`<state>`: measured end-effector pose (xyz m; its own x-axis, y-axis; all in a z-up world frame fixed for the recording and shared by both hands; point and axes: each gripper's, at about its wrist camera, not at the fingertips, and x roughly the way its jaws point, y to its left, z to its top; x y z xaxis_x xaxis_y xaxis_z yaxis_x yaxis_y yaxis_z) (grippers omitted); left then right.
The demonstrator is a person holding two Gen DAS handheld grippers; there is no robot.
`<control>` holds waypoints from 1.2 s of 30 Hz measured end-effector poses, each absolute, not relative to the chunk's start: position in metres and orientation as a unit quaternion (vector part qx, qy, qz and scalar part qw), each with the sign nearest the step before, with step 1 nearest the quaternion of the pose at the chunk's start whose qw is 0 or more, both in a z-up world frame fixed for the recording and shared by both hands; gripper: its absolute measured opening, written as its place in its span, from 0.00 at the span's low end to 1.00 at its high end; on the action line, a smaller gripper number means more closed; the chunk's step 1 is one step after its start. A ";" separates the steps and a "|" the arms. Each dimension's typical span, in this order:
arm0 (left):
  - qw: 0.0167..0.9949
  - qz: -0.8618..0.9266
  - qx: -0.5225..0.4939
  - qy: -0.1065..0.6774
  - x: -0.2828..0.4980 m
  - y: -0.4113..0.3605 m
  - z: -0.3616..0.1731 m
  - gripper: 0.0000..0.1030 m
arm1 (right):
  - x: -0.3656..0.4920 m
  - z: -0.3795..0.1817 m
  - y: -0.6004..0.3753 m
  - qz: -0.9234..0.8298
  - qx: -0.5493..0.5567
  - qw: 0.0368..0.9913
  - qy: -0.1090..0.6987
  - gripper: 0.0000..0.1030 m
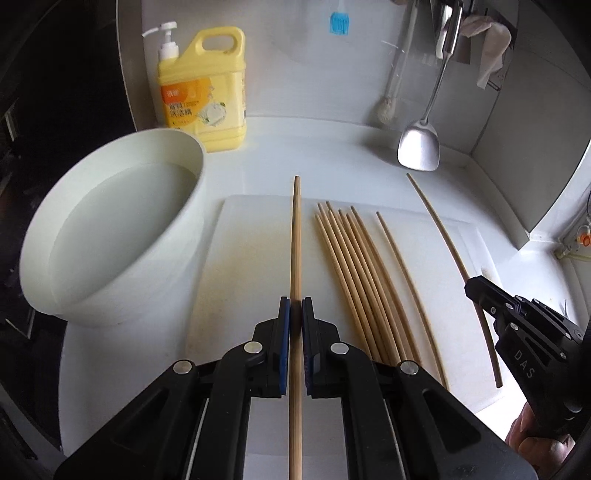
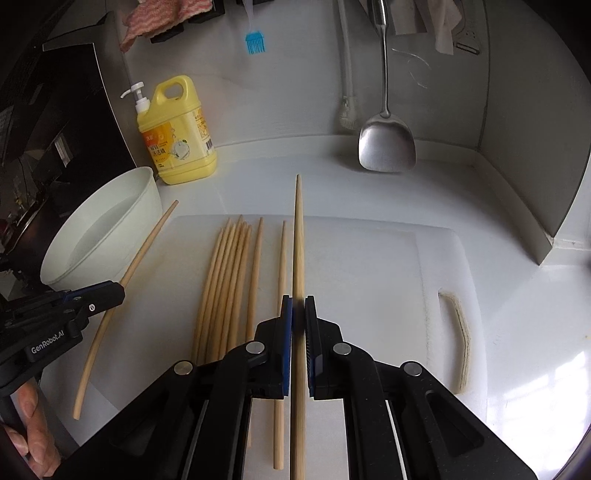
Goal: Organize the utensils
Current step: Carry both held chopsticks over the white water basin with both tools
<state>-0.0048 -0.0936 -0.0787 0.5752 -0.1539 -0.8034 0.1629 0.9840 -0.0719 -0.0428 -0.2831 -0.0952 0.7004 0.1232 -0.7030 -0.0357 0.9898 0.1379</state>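
Note:
My left gripper (image 1: 296, 306) is shut on one wooden chopstick (image 1: 296, 236) that points forward over the left part of the white cutting board (image 1: 243, 266). My right gripper (image 2: 298, 304) is shut on another chopstick (image 2: 298, 236) above the same board (image 2: 369, 266). Several loose chopsticks (image 1: 354, 273) lie in a bundle on the board between the two grippers, also in the right wrist view (image 2: 225, 280). One more single chopstick (image 2: 281, 325) lies just left of my right gripper. In the left view the right gripper (image 1: 476, 291) holds its chopstick (image 1: 443, 236) at the board's right side.
A white basin of water (image 1: 110, 236) stands left of the board. A yellow detergent bottle (image 1: 203, 92) stands behind it. A steel spatula (image 1: 419, 144) hangs at the back wall, beside a brush (image 1: 386, 110). A blue silicone brush (image 1: 340, 23) hangs higher up.

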 end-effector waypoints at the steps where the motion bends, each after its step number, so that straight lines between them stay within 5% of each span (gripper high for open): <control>1: 0.890 -0.082 0.003 0.449 -0.006 -0.088 -0.071 0.07 | -0.042 -0.088 -0.280 0.048 0.058 0.921 0.382 0.06; 15: 0.913 -0.002 -0.033 0.407 0.020 0.059 0.003 0.07 | 0.018 -0.009 -0.144 0.137 0.049 0.930 0.337 0.06; 36: 0.874 -0.075 -0.008 0.481 0.139 0.159 -0.071 0.07 | 0.127 -0.071 0.016 0.121 0.069 0.892 0.430 0.06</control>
<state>0.1395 0.1589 -0.0706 0.5264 -0.1383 -0.8389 0.1237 0.9886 -0.0854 0.1269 0.0162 -0.0711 0.6010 0.2753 -0.7504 -0.1568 0.9612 0.2271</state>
